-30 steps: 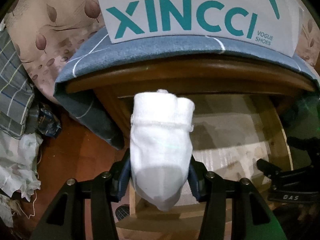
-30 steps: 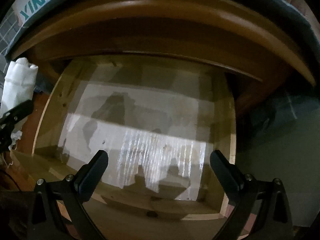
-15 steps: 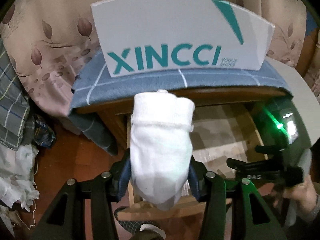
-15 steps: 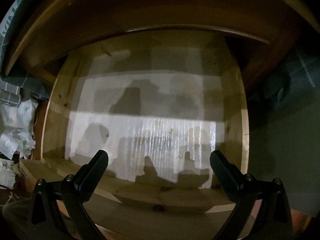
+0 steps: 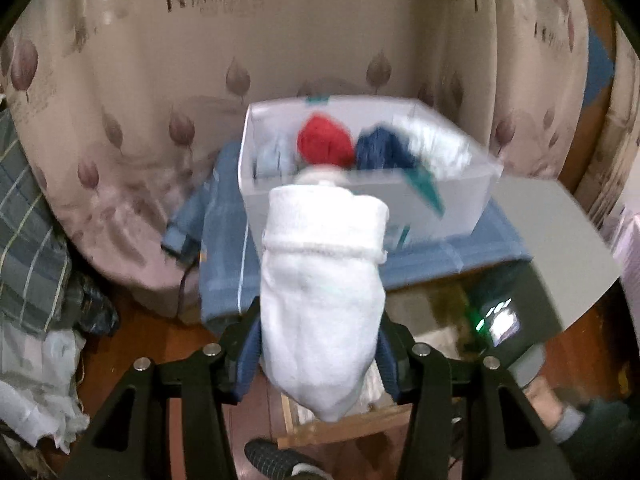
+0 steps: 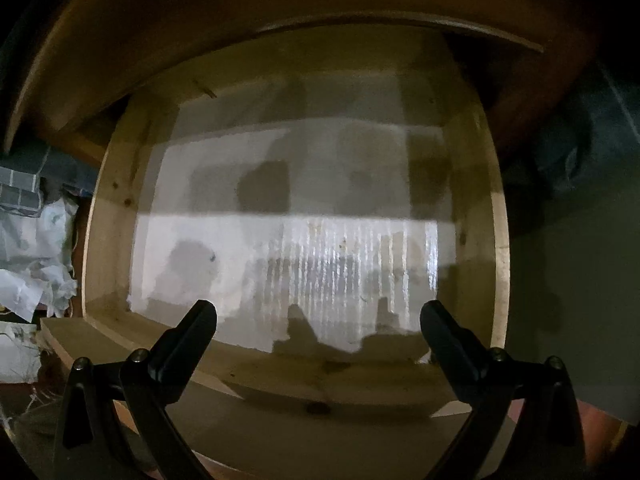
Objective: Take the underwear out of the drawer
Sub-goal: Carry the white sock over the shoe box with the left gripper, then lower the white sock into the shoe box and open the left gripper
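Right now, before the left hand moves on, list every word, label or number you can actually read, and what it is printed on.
Nothing reads cleanly.
White box: teal print on its front wall, motion-blurred and partly behind the white underwear; unreadable.
Leaf-print curtain: dark lettering near the top, too blurred to read.
Drawer in the right wrist view: no text.

Drawer (image 6: 496,240) is sitting wide open, nothing blocking the way in. Up top, the shoebox (image 5: 460,208) is hogging the cloth-covered cabinet top (image 5: 460,256), curtain (image 5: 160,80) crowding behind.
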Demonstrator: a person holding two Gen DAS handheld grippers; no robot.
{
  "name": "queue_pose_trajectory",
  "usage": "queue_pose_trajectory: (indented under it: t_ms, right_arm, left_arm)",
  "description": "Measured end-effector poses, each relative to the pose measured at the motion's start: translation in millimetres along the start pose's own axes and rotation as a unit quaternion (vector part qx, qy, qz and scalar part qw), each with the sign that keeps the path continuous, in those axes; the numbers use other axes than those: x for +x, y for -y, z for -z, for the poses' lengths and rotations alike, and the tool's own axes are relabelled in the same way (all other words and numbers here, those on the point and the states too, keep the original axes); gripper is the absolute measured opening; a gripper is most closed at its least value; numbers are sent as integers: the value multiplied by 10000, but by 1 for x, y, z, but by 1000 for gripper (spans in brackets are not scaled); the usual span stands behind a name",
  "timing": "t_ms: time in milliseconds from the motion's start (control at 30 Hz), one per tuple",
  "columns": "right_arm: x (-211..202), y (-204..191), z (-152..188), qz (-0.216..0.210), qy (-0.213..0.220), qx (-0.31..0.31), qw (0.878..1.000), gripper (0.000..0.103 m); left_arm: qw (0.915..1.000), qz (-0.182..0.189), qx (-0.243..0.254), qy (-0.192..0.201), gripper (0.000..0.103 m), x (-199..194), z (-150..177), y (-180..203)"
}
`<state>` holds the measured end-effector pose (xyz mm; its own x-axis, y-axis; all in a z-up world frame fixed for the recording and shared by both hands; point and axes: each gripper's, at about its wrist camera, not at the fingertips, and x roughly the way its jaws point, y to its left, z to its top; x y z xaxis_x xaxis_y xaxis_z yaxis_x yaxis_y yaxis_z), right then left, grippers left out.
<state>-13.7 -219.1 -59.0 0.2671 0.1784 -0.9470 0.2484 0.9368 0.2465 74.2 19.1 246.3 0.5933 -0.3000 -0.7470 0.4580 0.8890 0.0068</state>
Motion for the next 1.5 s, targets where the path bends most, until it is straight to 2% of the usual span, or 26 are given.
queue_pose_trajectory:
  t_ms: [100,233,433,567,800,900,1000,1133,1267,1400,1500]
  right_arm:
    - [1,1,2,34,-45,-18,10000,101]
    - [2,3,2,34,-109,-23,9999,101]
    - [2,0,2,130,-119,-134,9998,101]
    - [-1,2,2,19,-89,-94,9999,101]
    - [4,7,1,-24,-264,8,9996,101]
    - [4,7,1,-67,-269,35,9996,101]
    - [3,6,1,-64,-241,34,9997,101]
    - [1,7,1,-110,-199,64,9997,101]
    - [-3,11,1,-45,-122,88,9999,101]
    - [-1,10,0,-57,-169,74,9998,101]
    - [-1,8,0,-48,-171,13,9998,101]
  left_arm:
    - [9996,-49,38,280,50,-18,-40,-6]
    - [9989,-167,186,384,50,-21,-83,-5]
    - [9986,-459,238,139,50,13,-125,-3]
    - [9992,-252,-165,-267,50,49,-139,-14]
    - [9968,-290,-339,-667,50,102,-140,-20]
    - [9965,-285,-335,-712,50,115,-140,-20]
    - [9960,-470,-238,-718,50,130,-139,-20]
    - [9942,-491,-365,-881,50,151,-134,-23]
    - [9928,-541,-388,-995,51,164,-129,-24]
    - [9926,-750,-166,-939,51,168,-127,-17]
    - [9927,-789,-266,-869,51,167,-126,-17]
